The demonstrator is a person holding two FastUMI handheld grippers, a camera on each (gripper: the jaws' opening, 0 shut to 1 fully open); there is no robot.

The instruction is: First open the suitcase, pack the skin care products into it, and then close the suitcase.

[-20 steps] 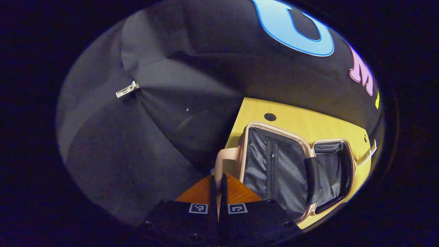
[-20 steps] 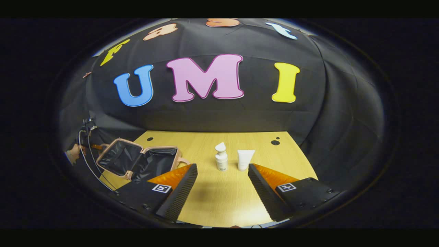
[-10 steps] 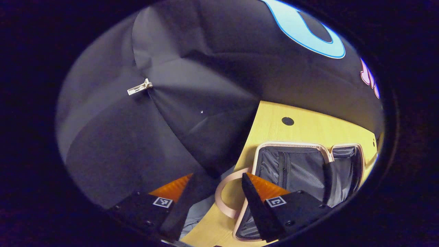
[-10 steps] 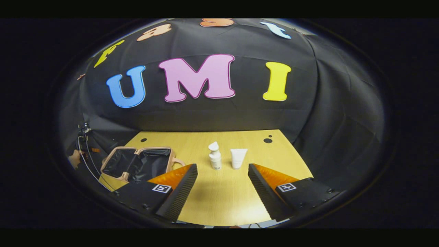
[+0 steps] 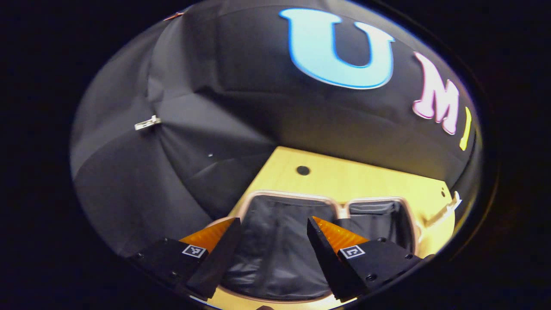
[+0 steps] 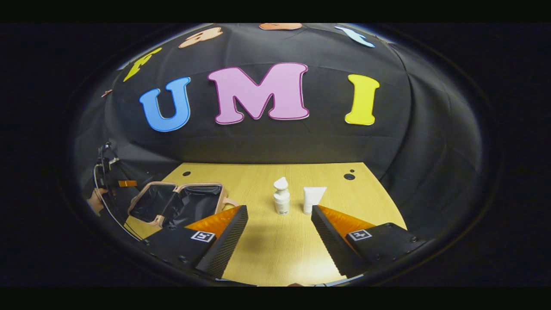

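Note:
A small pink suitcase (image 5: 292, 196) lies wide open on the wooden table, both halves flat and showing dark lining. My left gripper (image 5: 273, 221) hangs open just above its near half with nothing between the fingers. In the right gripper view the same suitcase (image 6: 148, 196) sits at the table's left. A white pump bottle (image 6: 281, 202) and a white tube (image 6: 313, 198) stand upright side by side at mid-table. My right gripper (image 6: 279, 209) is open, short of the two products and holding nothing.
The wooden table (image 6: 267, 254) ends at the black cloth wall behind and on both sides. Small dark holes (image 6: 349, 176) mark its far corners. A hand (image 6: 95, 200) with cables shows at the far left. A metal clip (image 5: 146, 122) hangs on the cloth.
My left gripper, shut on the suitcase's pink edge a second ago, opened and let go, then swung over the open case. The lid dropped flat. My right gripper barely shifted.

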